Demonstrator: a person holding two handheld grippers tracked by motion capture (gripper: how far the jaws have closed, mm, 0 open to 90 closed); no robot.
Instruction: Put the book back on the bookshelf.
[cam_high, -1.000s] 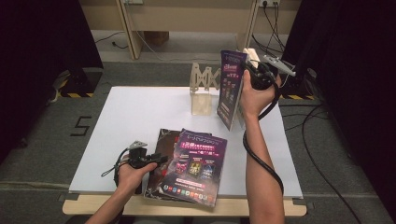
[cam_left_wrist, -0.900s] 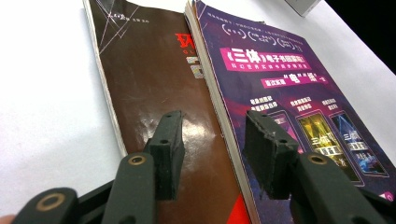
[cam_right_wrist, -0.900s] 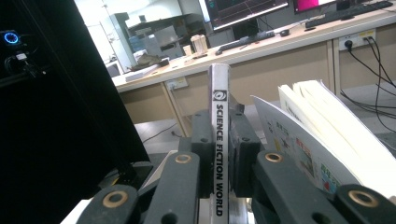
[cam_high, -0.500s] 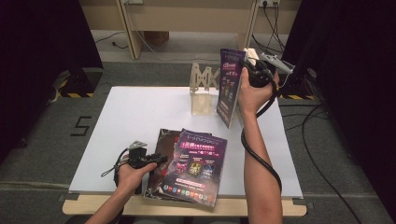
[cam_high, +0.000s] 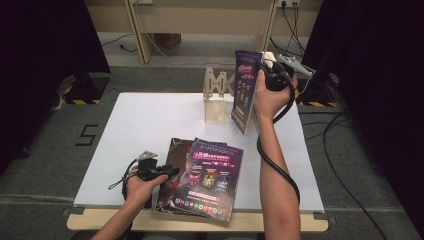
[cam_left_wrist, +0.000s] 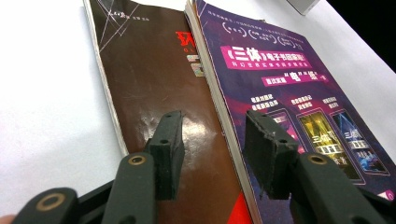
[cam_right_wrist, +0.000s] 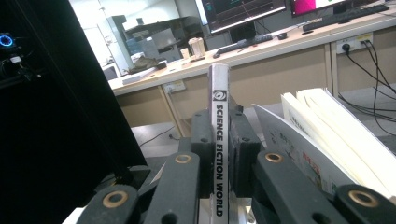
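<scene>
**Desk:** Two hand-held grippers were at work over the white rectangular table (cam_high: 150, 125), correct?

**Photographer:** Yes. The right gripper (cam_high: 272, 75) was raised at the far right of the table, its black jaws clamped on the spine of a purple glossy magazine (cam_high: 246, 90) held upright in the air. The right gripper view showed the white spine (cam_right_wrist: 218, 154), lettered "SCIENCE FICTION WORLD", pinched between the two pads, with loose pages fanning out to one side.

**Desk:** And the left?

**Photographer:** The left gripper (cam_high: 167, 172) lay low at the near edge, jaws spread and gripping nothing. In the left gripper view its tips hovered over a dark brown glossy magazine (cam_left_wrist: 149, 84) lying flat, right beside the spine of a purple-covered magazine with pink headline bands (cam_left_wrist: 289, 93) that overlapped it on the right.

**Desk:** Anything else on the table?

**Photographer:** A pale wooden slotted rack (cam_high: 218, 97) stood at the far middle, just left of the lifted magazine. Whether the magazine touched it could not be told.

**Desk:** Where were the flat magazines?

**Photographer:** Near centre, by the person's left hand.
</scene>
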